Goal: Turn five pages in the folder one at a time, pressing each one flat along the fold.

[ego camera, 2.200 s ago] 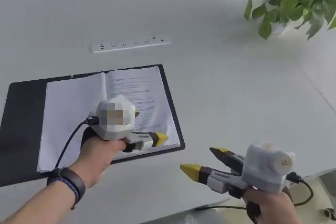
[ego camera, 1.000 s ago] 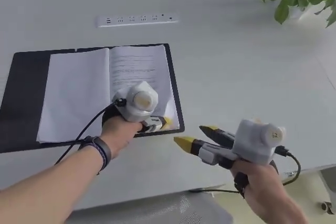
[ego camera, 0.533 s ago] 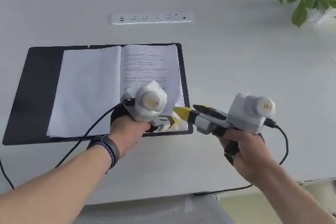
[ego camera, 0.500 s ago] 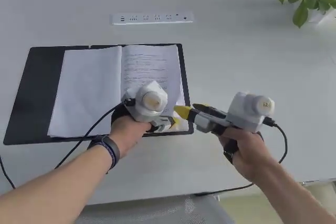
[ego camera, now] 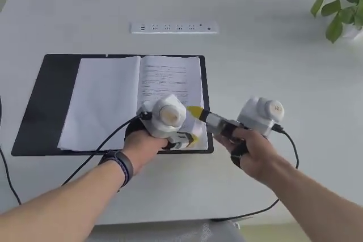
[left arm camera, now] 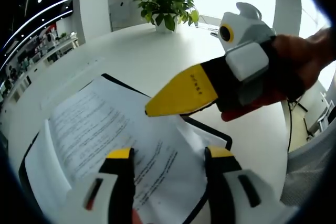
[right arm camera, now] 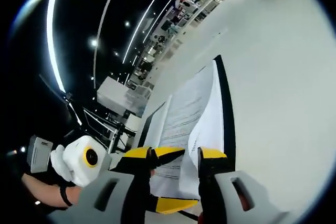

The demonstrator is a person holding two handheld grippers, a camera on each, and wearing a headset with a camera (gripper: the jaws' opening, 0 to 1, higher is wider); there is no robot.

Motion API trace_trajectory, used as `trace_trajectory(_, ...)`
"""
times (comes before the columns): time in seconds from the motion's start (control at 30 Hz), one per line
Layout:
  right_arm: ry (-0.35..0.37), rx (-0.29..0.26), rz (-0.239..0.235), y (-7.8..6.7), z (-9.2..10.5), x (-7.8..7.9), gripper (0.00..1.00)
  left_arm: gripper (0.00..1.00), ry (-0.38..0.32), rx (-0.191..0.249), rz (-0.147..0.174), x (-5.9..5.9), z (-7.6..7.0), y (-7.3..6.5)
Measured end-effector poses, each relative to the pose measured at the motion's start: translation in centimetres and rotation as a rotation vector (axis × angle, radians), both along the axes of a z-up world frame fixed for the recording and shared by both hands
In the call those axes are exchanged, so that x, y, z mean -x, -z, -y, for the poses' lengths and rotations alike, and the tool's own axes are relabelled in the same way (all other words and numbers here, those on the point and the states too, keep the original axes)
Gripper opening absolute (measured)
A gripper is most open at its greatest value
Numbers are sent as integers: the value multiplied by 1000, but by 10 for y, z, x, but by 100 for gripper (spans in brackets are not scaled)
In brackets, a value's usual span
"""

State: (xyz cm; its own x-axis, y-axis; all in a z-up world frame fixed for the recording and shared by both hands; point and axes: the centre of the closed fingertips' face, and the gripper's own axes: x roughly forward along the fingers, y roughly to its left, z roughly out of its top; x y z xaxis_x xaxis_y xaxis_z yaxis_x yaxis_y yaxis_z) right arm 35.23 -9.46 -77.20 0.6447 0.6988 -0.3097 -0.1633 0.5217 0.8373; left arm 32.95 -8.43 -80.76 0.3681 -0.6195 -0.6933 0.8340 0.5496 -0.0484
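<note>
Both the left gripper (left arm camera: 169,155) and right gripper (right arm camera: 181,156) have jaws spread at the folder's (ego camera: 34,111) printed page (ego camera: 170,77).

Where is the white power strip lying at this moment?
In the head view, the white power strip lies on the table just beyond the far edge of the open folder, well to the left of the potted plant.

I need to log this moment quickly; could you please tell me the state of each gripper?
Left gripper: open, over the white printed page.
Right gripper: open, that page's edge between its jaws.
</note>
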Motion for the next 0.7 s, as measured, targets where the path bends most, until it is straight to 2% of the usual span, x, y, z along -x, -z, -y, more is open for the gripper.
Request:
trace_trajectory(0.07, -5, 2, 6, -1, 0, 1, 23, 54, -2, 0, -7, 1, 0, 0)
trace_trajectory(0.13, -14, 18, 4, 0, 1, 3, 17, 57, -13, 24, -39, 4, 0, -2)
trace_trajectory(0.3, -10, -10, -15, 1, 6, 7, 0, 64, 3, 34, -37, 13, -3, -12)
trace_trajectory(0.37, -2, -27, -29, -2, 7, 7, 0, 66, 8, 39, -27, 15, -4, -17)
trace_trajectory(0.5, 9, -45, -24, -9, 6, 7, 0, 68, 10, 42, -5, 18, -8, -26)
trace_trajectory(0.7, 5, -46, -17, -15, 2, 4, 0, 69, 7, 45, 16, 21, -13, -33)
